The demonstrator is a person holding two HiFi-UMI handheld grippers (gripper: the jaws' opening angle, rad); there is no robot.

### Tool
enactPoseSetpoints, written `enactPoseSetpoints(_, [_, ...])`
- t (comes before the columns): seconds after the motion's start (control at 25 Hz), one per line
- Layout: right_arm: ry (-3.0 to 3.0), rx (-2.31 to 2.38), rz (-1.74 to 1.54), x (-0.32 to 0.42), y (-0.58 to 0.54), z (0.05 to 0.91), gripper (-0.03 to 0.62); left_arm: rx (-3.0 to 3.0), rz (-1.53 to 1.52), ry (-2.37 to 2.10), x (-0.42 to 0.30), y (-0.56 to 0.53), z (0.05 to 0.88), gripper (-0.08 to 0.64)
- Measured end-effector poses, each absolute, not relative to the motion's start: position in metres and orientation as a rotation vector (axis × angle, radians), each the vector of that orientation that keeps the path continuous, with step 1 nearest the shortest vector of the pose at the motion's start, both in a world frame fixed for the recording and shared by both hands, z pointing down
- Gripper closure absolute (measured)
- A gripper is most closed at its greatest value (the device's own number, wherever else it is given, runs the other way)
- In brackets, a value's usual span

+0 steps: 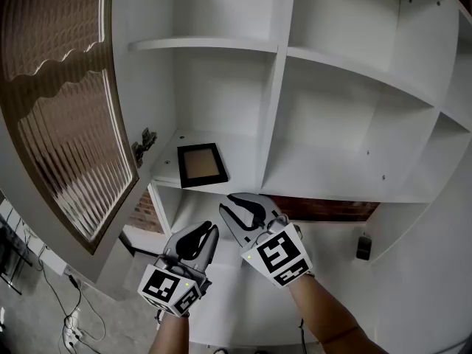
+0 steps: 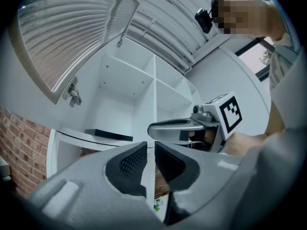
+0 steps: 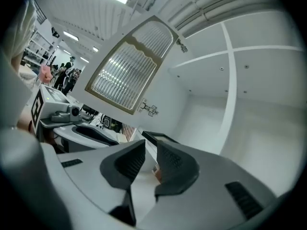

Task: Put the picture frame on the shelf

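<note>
We could read no words, numbers or brand names anywhere on the shelf unit or around it. The only printed signs were black-and-white square markers. One stood on the left marker cube (image 1: pixel 171 289) of the left gripper (image 1: pixel 212 231), another on the right marker cube (image 1: pixel 282 255) of the right gripper (image 1: pixel 226 202). They showed block patterns only, without letters.

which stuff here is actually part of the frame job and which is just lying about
Job:
picture frame
shelf
left gripper
right gripper

Just there:
cupboard door
hinge
small black box
floor cables
</note>
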State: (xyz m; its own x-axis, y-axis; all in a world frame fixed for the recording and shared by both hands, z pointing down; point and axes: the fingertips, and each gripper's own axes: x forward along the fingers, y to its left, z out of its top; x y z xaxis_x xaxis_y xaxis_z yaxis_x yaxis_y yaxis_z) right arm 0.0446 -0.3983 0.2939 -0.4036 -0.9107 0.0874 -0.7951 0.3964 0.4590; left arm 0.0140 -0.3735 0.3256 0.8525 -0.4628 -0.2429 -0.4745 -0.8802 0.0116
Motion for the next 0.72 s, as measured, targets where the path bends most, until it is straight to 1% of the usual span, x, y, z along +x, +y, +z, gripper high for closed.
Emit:
enactPoseSetpoints(0.2, [-2.395,1.564,-0.465,0.055,-0.373,0.298,0.552,-2.978,0.361,0.75,0.02,-0.36,0.327,0.506])
enactPoseSetpoints(0.48, [-2.428,1.589,-0.424,0.065,-0.345,0.312,0.572,-2.99,0.34,0.74,0.029,-0.34,0.332,0.506])
enactPoseSetpoints(0.72, [-2.454,1.596,-0.403,0.073,-0.319,0.328,0.577,-3.012,0.321,0.742,0.036,-0.321,0.339,0.506])
